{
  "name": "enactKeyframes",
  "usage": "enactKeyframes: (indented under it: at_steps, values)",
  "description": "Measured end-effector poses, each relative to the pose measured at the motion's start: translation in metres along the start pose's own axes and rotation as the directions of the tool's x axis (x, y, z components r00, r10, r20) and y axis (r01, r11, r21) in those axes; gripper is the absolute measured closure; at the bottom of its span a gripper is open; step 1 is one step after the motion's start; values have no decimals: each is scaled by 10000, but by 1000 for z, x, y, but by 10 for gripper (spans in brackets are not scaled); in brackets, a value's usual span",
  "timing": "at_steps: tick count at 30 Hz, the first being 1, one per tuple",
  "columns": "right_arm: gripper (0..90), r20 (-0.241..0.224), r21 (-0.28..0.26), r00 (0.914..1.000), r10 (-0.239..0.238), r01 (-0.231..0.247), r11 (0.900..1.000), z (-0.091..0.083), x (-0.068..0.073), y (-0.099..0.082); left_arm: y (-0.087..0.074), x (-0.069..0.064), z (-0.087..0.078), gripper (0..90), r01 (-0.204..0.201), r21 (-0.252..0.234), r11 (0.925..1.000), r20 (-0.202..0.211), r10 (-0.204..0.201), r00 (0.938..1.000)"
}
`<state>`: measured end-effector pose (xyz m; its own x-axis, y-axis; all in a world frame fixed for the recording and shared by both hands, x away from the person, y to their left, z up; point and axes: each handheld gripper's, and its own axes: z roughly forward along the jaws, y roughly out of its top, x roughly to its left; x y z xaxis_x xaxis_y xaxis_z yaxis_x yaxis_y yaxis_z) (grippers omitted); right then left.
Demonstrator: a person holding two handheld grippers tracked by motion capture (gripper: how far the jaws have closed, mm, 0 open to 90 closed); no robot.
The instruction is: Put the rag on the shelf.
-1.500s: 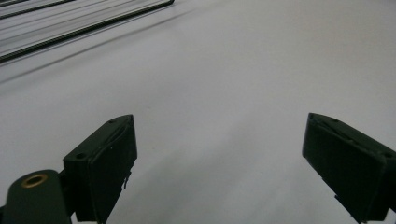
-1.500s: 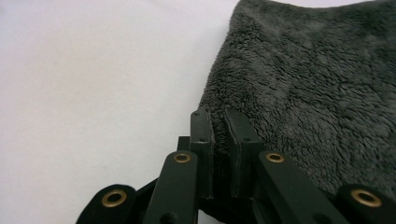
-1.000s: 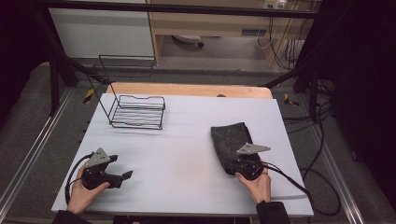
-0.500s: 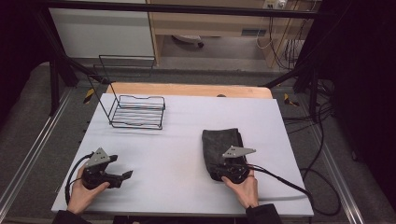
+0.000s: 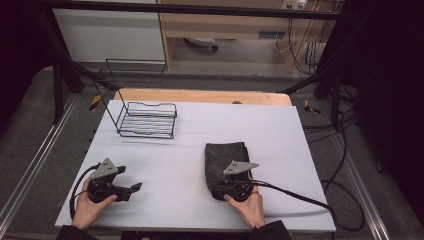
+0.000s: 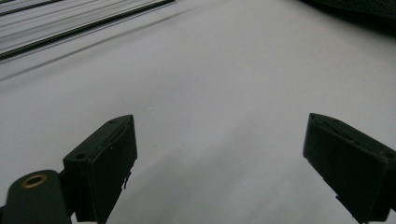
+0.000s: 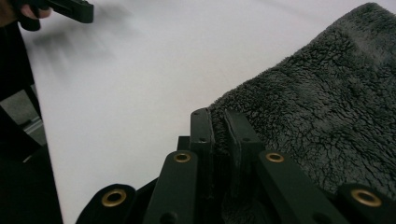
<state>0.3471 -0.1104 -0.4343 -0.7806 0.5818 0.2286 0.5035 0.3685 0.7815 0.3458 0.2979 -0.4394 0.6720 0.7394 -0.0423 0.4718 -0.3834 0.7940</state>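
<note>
White worktop (image 5: pixel 280 130), wire rack (image 5: pixel 147 120) at far left | dark fleece towel (image 5: pixel 225 157) folded, right of centre near front edge | right claw (image 7: pixel 219 122) clenched on towel's near edge | left claw (image 6: pixel 219 158) released, jaws wide, resting low at front left

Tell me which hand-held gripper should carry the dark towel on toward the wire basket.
The right hand-held gripper: its jaws are shut on the near edge of the dark fleece towel. The left hand-held gripper rests open on bare white table, apart from the towel, though nearer the wire basket.
</note>
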Motion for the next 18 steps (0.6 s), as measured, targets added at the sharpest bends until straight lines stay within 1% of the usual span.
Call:
enactKeyframes:
  at_steps: [3, 4, 5, 7, 11, 12, 13, 14, 18]
  values:
    - [827, -123, 12, 9999, -85, 86, 10000, 3, 6, 1, 0, 0, 0, 98, 7, -8, 10000, -8, -7, 10000]
    - [827, -123, 12, 9999, -85, 86, 10000, 3, 6, 1, 0, 0, 0, 98, 1, -5, 10000, -10, -1, 10000]
    - [827, -309, -13, 9994, -164, 164, 9999, 6, 12, 3, 0, 0, 0, 98, 2, 2, 10000, -12, -2, 10000]
    - [827, -539, -16, 9983, -235, 235, 9997, 10, 18, 3, 0, 0, 0, 98, 2, 5, 10000, -4, -2, 10000]
    - [827, -820, 99, 9957, -430, 439, 9990, 18, 30, 4, 0, 0, 0, 99, 0, -7, 10000, -8, 0, 10000]
    - [827, -820, 99, 9957, -430, 439, 9990, 18, 30, 4, 0, 0, 0, 99, 4, -5, 10000, -9, -4, 10000]
    - [827, -912, 121, 9945, -509, 522, 9986, 21, 35, 4, 0, 0, 0, 99, 0, -2, 10000, -7, 0, 10000]
    - [827, -975, 105, 9942, -463, 475, 9988, 23, 36, 4, 0, 0, 0, 99, 0, -4, 10000, -9, 0, 10000]
    - [818, -984, 205, 9943, -405, 427, 9989, 26, 35, 2, 1, -1, 0, 99, -7, 17, 10000, 2, 7, 10000]
